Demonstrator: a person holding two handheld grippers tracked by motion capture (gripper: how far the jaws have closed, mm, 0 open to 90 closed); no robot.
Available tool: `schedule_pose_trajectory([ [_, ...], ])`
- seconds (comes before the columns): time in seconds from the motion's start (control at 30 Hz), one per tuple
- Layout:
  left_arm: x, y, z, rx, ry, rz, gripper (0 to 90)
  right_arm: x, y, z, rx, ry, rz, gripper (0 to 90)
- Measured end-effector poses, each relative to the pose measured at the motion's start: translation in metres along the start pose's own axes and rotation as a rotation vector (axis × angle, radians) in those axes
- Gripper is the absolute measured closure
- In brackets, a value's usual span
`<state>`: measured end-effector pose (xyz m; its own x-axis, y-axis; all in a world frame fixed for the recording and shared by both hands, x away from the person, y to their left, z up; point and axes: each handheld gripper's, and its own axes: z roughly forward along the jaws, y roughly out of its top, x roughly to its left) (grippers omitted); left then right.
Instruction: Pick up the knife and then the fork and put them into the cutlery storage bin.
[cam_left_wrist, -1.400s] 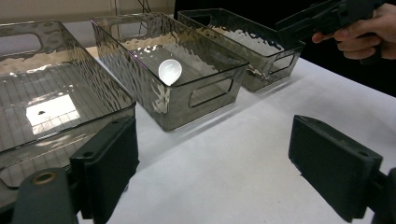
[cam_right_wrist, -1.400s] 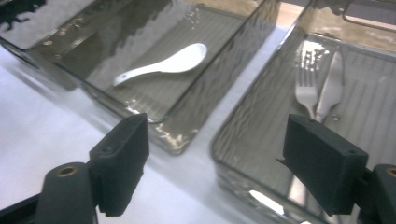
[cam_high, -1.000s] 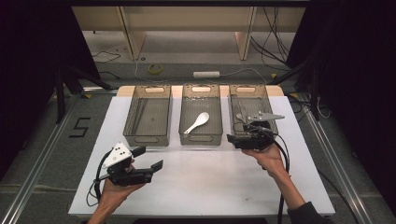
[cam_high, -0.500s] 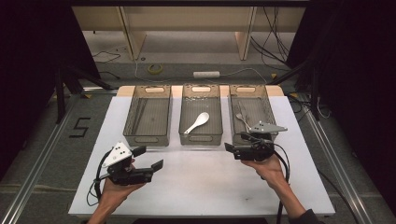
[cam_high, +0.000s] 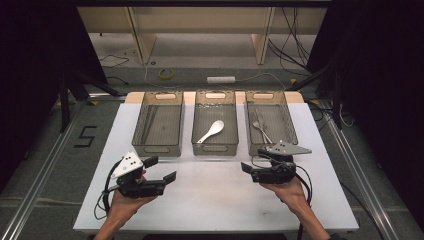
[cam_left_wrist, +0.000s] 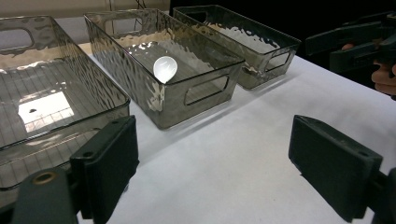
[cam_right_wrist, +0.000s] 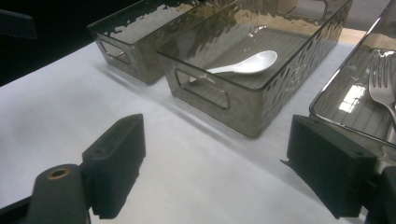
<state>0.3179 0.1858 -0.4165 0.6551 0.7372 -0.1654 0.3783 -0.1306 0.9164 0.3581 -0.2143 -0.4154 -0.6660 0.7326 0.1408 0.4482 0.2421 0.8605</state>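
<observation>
On the white table (cam_high: 210, 200), three clear bins stand in a row; the middle bin (cam_high: 215, 147) holds the white spoon (cam_high: 210, 131), its long axis diagonal, bowl toward the far right. Both the left gripper (cam_high: 162, 170) and the right gripper (cam_high: 246, 170) hover empty with jaws wide on the near side of the bins. Judged by position, the right gripper is slightly nearer the spoon, which lies ahead and to its left.

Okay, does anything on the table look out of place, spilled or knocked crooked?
Nothing stands out. The three bins sit in a straight row: the left bin empty, the white spoon in the middle bin, forks in the right bin. Both grippers, left and right, hang open and hold nothing.
</observation>
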Motion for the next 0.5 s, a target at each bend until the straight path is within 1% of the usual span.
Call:
schedule_pose_trajectory([
  [0.17,0.0,0.0,0.0,0.003,-0.004,-0.001,15.4,0.003,-0.006,-0.007,-0.021,0.005,-0.007,20.5],
  [0.23,0.0,0.0,0.001,0.005,-0.004,-0.001,15.4,0.004,-0.009,-0.009,-0.021,0.006,-0.013,20.5],
  [0.43,0.0,0.0,0.001,0.01,-0.009,0.0,15.3,0.004,-0.015,-0.014,-0.017,0.007,-0.01,20.3],
  [0.5,0.0,0.0,0.002,0.01,-0.008,-0.001,15.4,0.004,-0.017,-0.015,-0.021,0.001,-0.004,20.3],
])
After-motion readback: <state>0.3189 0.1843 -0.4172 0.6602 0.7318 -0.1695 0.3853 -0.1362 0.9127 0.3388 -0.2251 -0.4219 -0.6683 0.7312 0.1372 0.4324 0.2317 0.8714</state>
